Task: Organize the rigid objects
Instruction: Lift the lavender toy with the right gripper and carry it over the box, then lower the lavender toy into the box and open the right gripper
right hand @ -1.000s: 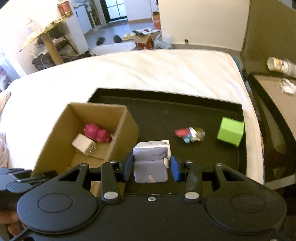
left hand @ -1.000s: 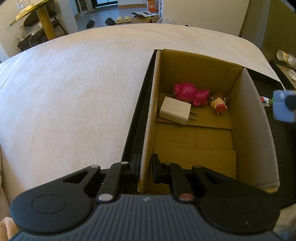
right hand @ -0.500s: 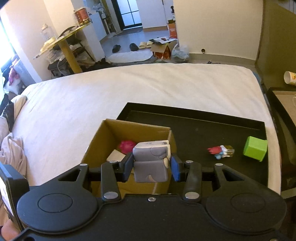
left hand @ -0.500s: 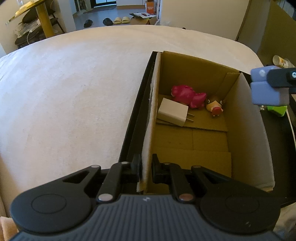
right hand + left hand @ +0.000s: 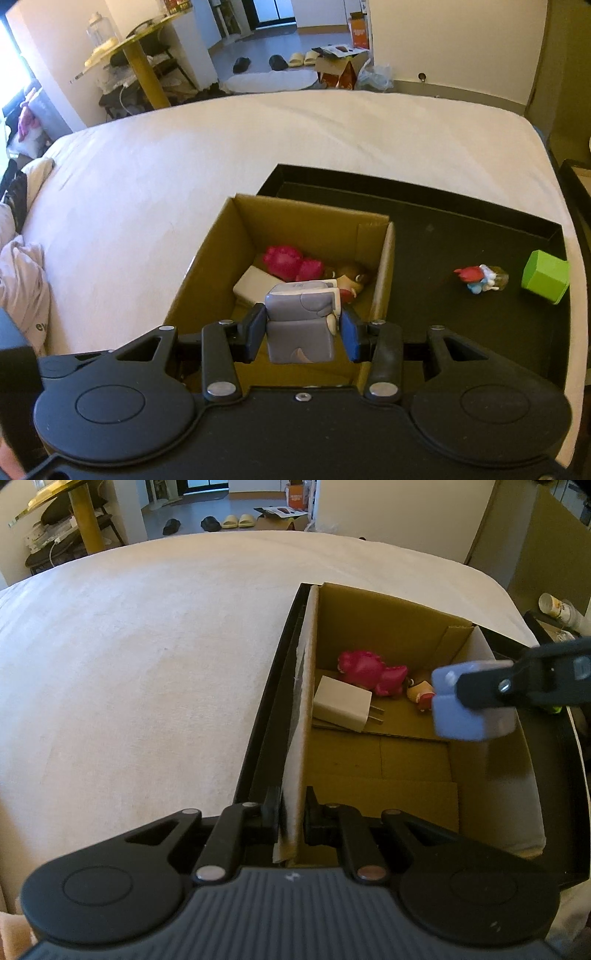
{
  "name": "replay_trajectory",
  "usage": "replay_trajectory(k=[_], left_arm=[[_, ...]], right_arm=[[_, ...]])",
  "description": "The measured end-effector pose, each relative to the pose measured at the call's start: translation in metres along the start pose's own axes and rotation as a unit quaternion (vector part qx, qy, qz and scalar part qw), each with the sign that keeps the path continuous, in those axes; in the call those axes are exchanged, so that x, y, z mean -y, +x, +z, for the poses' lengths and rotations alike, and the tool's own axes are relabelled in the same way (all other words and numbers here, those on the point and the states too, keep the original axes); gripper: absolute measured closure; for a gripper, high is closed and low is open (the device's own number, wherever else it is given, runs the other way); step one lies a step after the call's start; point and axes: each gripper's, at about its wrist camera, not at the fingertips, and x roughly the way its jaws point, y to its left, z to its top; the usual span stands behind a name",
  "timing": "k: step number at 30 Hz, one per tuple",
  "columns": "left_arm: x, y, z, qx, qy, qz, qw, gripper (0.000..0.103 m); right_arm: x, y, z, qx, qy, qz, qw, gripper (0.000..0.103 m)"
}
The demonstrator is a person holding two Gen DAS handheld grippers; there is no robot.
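Note:
An open cardboard box [image 5: 399, 620] [image 5: 207, 258] stands in a black tray [image 5: 461, 325]. Inside lie a pink toy [image 5: 369, 670] [image 5: 288, 262], a white charger plug [image 5: 341, 709] [image 5: 255, 288] and a small brown-haired figurine [image 5: 421, 694] [image 5: 351, 277]. My left gripper [image 5: 291, 812] is shut on the box's left wall near its front corner. My right gripper [image 5: 303, 328] is shut on a grey-blue blocky toy [image 5: 301, 321] [image 5: 469, 705] and holds it above the box's open top, by the right wall.
On the tray right of the box lie a small red and blue figurine [image 5: 480, 278] and a green cube [image 5: 545, 275]. The tray sits on a white bed [image 5: 147, 646]. A dark side table with a cup [image 5: 557, 607] is at far right.
My right gripper has carried the grey-blue toy leftward from over the tray to over the box opening. My left gripper has kept its hold on the box wall.

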Motion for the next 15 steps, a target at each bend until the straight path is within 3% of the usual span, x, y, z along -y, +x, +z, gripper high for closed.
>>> replay_trajectory(k=[8, 15], left_arm=[[-0.003, -0.001, 0.000, -0.001, -0.004, -0.007, 1.0000, 0.092], [-0.005, 0.001, 0.001, -0.003, -0.006, -0.009, 0.9999, 0.092]], right_arm=[[-0.009, 0.021, -0.004, -0.026, -0.011, -0.013, 1.000, 0.061], [-0.016, 0.031, -0.009, -0.028, -0.038, -0.049, 0.998, 0.060]])
